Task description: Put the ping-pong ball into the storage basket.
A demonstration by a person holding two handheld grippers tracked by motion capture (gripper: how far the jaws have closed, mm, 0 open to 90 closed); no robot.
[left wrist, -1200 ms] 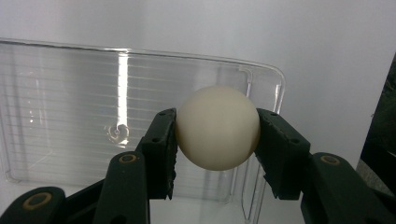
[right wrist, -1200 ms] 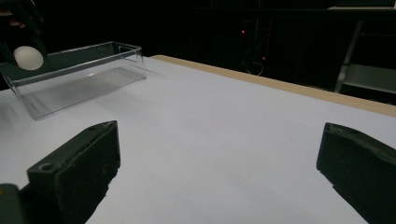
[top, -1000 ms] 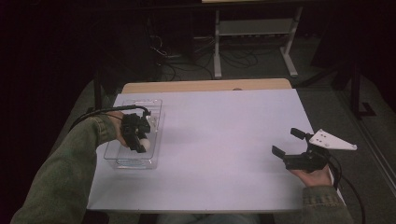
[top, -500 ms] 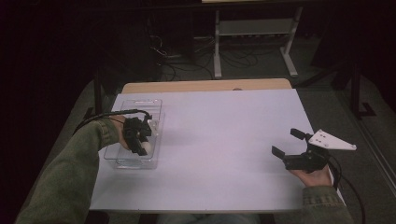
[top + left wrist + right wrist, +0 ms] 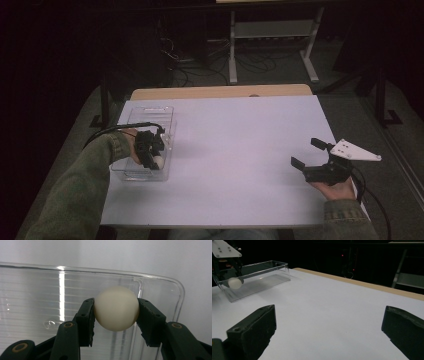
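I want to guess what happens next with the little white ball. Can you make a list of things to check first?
1. Ball pinched between both pads of the left gripper: ok.
2. Ball over the clear plastic box, inside its rim: ok.
3. Ball already resting on the box floor: cannot tell.
4. Nothing else lying in the box: ok as far as the pictures show.
5. Right gripper open, holding nothing, far across the white table: ok.

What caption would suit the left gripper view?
A claw squeezes a cream ball above a clear plastic box.
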